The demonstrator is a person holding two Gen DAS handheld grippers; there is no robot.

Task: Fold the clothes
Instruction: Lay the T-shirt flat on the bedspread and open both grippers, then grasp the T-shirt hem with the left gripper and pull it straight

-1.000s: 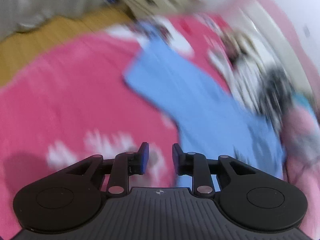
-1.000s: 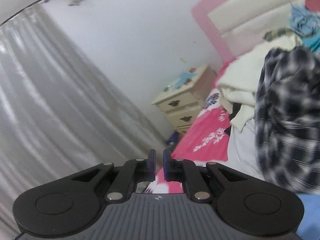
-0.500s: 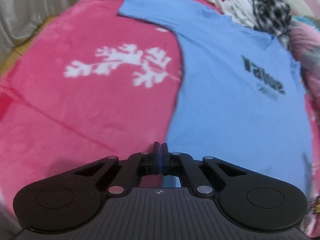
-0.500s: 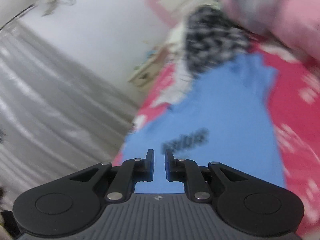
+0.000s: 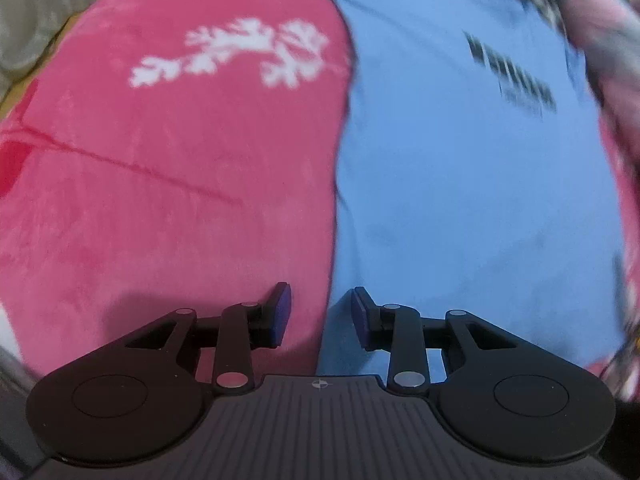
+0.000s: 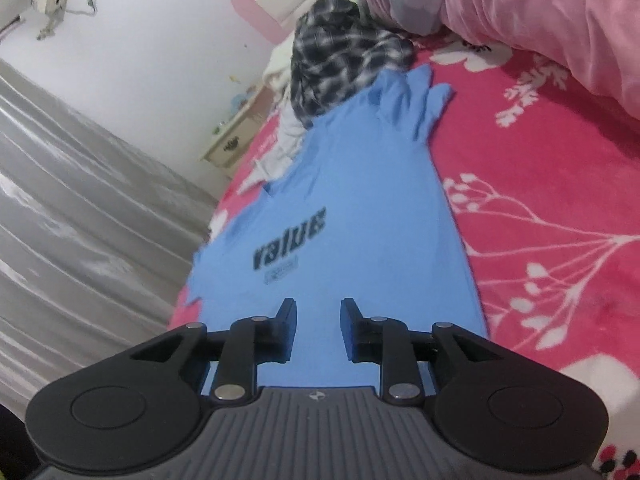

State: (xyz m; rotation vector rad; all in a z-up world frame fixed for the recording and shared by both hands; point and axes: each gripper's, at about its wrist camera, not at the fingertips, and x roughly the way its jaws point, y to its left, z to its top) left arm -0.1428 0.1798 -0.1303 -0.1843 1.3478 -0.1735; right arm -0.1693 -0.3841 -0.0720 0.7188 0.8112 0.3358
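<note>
Blue T-shirt (image 6: 360, 208): we find it spread flat on the pink floral bedspread (image 6: 540, 184), printed side up, reaching forward from both claws. The left claw (image 5: 318, 314) stands with fingers apart and nothing between them; the shirt's side edge runs directly ahead of it, bedspread under the left finger, shirt under the right. We cannot tell whether the fingertips touch the cloth. That view is smeared by motion, so the dark lettering (image 5: 512, 76) there is unreadable. The right claw (image 6: 318, 326) is likewise spread and empty, poised over the shirt's lower part; its hem is hidden behind the claw body. Ahead of it, a checked garment (image 6: 340, 60) overlaps the shirt's far end, concealing the neckline. A pink quilt (image 6: 540, 16) lies ahead to the right, cut off by the frame.
</note>
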